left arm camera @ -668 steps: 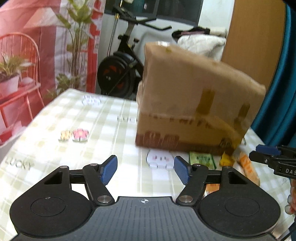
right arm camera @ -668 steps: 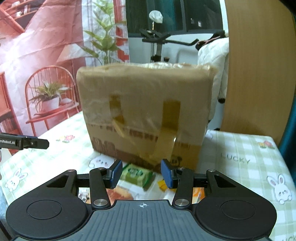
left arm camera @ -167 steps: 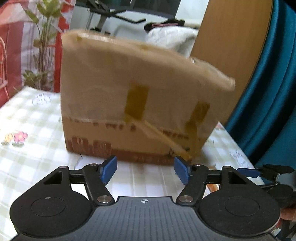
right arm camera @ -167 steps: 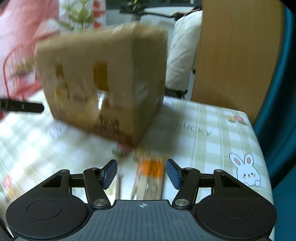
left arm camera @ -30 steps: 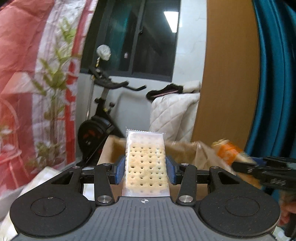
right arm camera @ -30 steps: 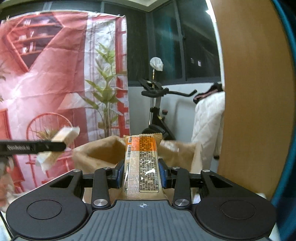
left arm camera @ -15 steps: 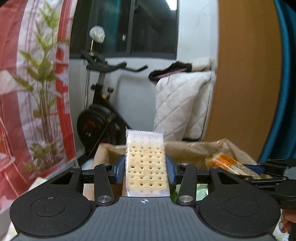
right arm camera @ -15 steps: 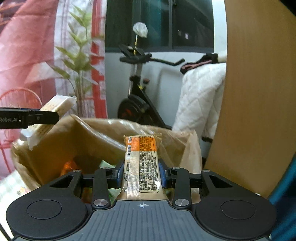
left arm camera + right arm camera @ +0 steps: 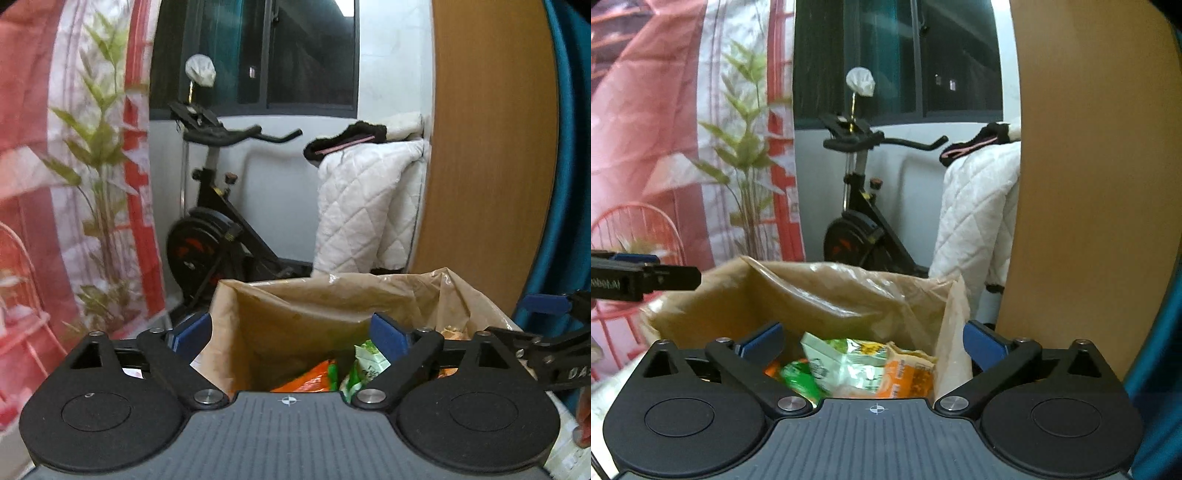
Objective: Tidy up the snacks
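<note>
I am working in a lived-in home room, where an exercise bike (image 9: 866, 206) is standing below a dark window (image 9: 280, 55) beside a quilted white blanket (image 9: 364, 206).

Carrier: cardboard box (image 9: 849, 291), open top, lined with clear plastic, lower centre of both wrist views.
Contents: pale green packet (image 9: 846, 360) on top, centre; orange packet (image 9: 908, 376) touching its right; bright green packet (image 9: 799, 380) at its left.
Surface under the box: hidden.
</note>
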`<state>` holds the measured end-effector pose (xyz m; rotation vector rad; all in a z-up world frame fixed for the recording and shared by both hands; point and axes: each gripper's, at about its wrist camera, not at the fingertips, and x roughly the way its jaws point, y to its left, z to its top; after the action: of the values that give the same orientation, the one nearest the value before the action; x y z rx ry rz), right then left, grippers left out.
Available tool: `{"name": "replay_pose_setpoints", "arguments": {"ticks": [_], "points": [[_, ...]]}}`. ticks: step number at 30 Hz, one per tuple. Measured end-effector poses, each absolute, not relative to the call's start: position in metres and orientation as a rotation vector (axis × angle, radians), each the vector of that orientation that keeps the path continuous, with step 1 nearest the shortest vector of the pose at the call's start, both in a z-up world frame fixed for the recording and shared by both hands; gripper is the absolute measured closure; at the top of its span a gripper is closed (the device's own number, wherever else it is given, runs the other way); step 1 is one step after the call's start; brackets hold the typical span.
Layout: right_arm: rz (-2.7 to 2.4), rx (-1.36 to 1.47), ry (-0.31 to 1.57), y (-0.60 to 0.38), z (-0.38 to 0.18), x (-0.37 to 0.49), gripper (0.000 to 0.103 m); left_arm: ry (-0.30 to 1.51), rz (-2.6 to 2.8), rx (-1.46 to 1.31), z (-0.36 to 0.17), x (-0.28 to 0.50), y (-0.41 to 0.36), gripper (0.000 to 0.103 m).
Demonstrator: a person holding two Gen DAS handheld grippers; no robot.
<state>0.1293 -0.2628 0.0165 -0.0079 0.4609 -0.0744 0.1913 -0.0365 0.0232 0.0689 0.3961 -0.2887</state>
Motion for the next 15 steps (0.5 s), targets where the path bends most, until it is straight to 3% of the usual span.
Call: {"name": "replay_pose_setpoints", "arguments": {"ticks": [15], "points": [[-0.149, 0.085, 0.367, -0.248, 0.059, 0.055, 0.001, 0.287, -0.24, 0.083, 0.06, 0.111, -0.025, 0.005]]}}
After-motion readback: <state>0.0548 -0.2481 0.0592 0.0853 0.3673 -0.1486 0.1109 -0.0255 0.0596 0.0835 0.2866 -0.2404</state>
